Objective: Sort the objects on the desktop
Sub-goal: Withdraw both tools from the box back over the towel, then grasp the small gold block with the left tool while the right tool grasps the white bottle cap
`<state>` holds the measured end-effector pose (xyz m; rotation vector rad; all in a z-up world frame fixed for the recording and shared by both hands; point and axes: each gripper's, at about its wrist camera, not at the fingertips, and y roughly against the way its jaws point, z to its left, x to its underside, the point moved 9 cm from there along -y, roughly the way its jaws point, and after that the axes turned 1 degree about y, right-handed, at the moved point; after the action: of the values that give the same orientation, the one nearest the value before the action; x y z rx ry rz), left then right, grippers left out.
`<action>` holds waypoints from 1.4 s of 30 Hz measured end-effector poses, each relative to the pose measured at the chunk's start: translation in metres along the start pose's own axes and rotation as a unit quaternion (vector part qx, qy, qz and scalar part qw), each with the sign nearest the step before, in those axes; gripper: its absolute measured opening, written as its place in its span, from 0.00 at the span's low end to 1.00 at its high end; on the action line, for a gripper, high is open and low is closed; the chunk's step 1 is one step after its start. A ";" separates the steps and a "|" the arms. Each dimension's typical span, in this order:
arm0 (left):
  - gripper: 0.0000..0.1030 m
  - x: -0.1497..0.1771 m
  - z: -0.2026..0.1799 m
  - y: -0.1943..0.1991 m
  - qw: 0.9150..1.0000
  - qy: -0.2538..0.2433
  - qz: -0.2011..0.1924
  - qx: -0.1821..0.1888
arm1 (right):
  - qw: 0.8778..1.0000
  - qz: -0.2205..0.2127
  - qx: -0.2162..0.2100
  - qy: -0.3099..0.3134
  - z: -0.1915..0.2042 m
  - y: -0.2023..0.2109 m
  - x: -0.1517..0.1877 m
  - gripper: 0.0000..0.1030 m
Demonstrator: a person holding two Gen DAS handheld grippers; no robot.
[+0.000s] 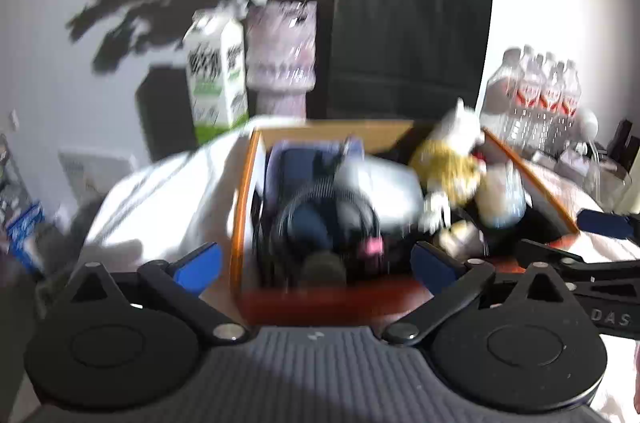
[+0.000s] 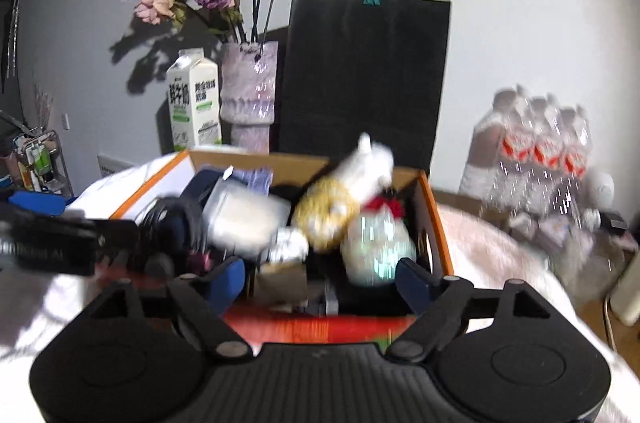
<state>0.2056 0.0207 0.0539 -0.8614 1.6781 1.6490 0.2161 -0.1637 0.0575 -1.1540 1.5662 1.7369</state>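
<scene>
An orange-rimmed cardboard box (image 1: 240,203) (image 2: 434,223) lies just ahead of both grippers, crowded with objects. It holds a coiled black cable (image 1: 320,211) (image 2: 176,223) on a dark blue pouch, a white case (image 1: 384,187) (image 2: 240,219), a yellow and white plush toy (image 1: 452,159) (image 2: 332,215) and a pale rounded jar (image 1: 500,195) (image 2: 376,247). My left gripper (image 1: 316,269) stands open at the box's near left part, with nothing between its blue pads. My right gripper (image 2: 320,283) stands open at the near right part, also with nothing between its pads. Both views are blurred.
Behind the box stand a milk carton (image 2: 196,103), a lilac vase (image 2: 248,91) of dried flowers and a black paper bag (image 2: 364,75). A pack of water bottles (image 2: 536,151) sits at the back right. White cloth (image 1: 168,191) covers the surface around the box.
</scene>
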 end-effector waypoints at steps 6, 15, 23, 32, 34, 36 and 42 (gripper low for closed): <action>1.00 0.047 -0.005 0.054 1.000 -0.010 -0.002 0.018 | 0.999 0.012 -0.017 -0.031 -0.001 0.053 0.051 0.83; 1.00 0.110 -0.014 0.111 1.000 -0.002 -0.023 0.007 | 0.998 0.024 -0.018 -0.053 0.001 0.108 0.123 0.85; 1.00 0.153 -0.014 0.127 0.999 0.017 -0.040 0.009 | 0.998 -0.008 -0.018 -0.066 0.006 0.148 0.149 0.85; 1.00 0.186 -0.019 0.136 0.998 0.004 -0.060 0.011 | 0.999 -0.029 0.012 -0.028 0.014 0.164 0.178 0.83; 1.00 0.181 -0.022 0.136 0.998 -0.003 -0.065 0.015 | 0.999 -0.029 0.003 -0.024 0.021 0.166 0.181 0.83; 1.00 0.175 -0.025 0.132 0.997 -0.013 -0.069 0.020 | 0.999 -0.030 -0.005 -0.024 0.026 0.166 0.180 0.80; 0.98 0.145 -0.040 0.104 0.994 -0.070 -0.076 0.023 | 0.999 -0.025 -0.011 -0.022 0.026 0.145 0.162 0.69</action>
<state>0.0362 -0.0220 -0.0003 -0.8112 1.5116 1.5253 0.0084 -0.1917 -0.0065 -1.1484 1.4836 1.7385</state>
